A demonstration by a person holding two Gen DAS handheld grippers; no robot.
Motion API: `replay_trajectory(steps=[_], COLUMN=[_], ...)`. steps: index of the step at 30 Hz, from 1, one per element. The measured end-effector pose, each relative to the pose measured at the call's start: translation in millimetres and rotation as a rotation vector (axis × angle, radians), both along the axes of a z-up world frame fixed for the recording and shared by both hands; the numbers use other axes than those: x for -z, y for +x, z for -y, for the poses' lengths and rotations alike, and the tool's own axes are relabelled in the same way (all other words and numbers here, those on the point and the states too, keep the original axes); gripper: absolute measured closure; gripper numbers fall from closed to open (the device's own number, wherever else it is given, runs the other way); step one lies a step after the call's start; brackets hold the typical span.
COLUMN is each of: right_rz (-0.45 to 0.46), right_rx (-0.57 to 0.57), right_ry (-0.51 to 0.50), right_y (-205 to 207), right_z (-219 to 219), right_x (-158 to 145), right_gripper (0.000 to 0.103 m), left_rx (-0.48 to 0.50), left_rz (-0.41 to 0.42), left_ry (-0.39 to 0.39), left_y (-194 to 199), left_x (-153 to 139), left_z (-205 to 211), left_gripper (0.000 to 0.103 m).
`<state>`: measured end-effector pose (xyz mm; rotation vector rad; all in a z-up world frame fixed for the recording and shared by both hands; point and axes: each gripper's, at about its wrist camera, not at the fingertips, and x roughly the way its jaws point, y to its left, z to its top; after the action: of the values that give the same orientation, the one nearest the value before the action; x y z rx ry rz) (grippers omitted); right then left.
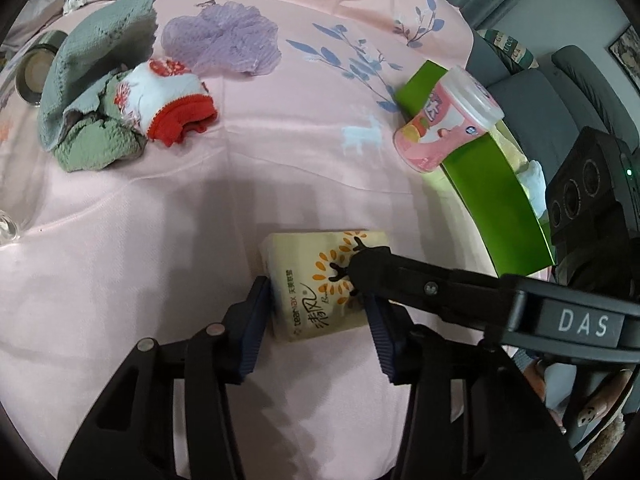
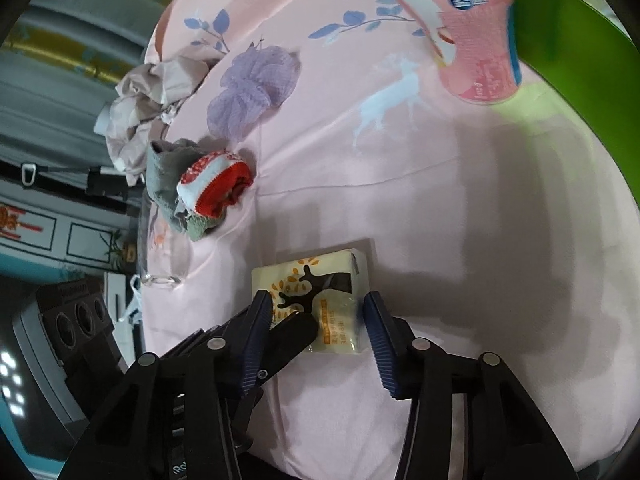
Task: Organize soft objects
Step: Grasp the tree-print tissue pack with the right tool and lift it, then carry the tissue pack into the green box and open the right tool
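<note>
Tissue pack (image 1: 320, 280) lies flat on the pink bedsheet (image 1: 160, 280), well short of the green box (image 1: 488, 184), which I take as landmark. Both tools converge on the pack. Left gripper (image 1: 320, 320): jaws spread, straddling the near end of the pack; pads just beside its sides, contact not certain. Right gripper (image 2: 316, 328): jaws also apart, bracketing the pack from its own side; one of the left tool's fingers crosses into its gap.

Pink cup (image 1: 444, 120) leans against the box's near wall. Farther from the box: purple mesh sponge (image 1: 224, 38), red-and-white sock (image 1: 172, 96), green cloth (image 1: 92, 92).

Judged step: grasp of the pack, not yet closed. Next move calls for one gripper to clamp lightly (the pack will squash) while the other clears off, then a lift and carry to the box.
</note>
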<state>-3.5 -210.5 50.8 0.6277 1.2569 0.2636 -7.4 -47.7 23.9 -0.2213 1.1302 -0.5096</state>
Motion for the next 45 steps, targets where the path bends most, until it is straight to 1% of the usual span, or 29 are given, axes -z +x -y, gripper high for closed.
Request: replay_trajectory(steps=[3, 14, 18, 24, 30, 40, 45], right_rz=[0.024, 0.192, 0.241, 0.293, 0.345, 0.45, 0.482], right_rx=[0.007, 0.078, 0.108, 0.171, 0.227, 0.306, 0.369], right_ry=[-0.017, -0.077, -0.085, -0.081, -0.074, -0.081, -0.09], right_y=[-8, -42, -51, -59, -59, -44, -37], right_z=[3, 24, 36, 58, 82, 127, 154], right_x=[-9, -77, -94, -108, -120, -145, -151], right_gripper=[0.054, 0.054, 0.054, 0.054, 0.054, 0.054, 0.054], left_rx=[0.005, 0.065, 0.094, 0.148, 0.19, 0.247, 0.289], left_rz=[0.02, 0.161, 0.205, 0.257, 0.307, 0.403, 0.424], left_ry=[-0.007, -0.064, -0.068, -0.069, -0.075, -0.082, -0.095], left_y=[-6, -28, -32, -34, -27, -1, 14], left_x=[-9, -65, -81, -98, -113, -143, -148], left_z=[5, 31, 46, 70, 95, 145, 172], left_gripper=[0.059, 0.059, 0.059, 0.059, 0.059, 0.062, 0.063])
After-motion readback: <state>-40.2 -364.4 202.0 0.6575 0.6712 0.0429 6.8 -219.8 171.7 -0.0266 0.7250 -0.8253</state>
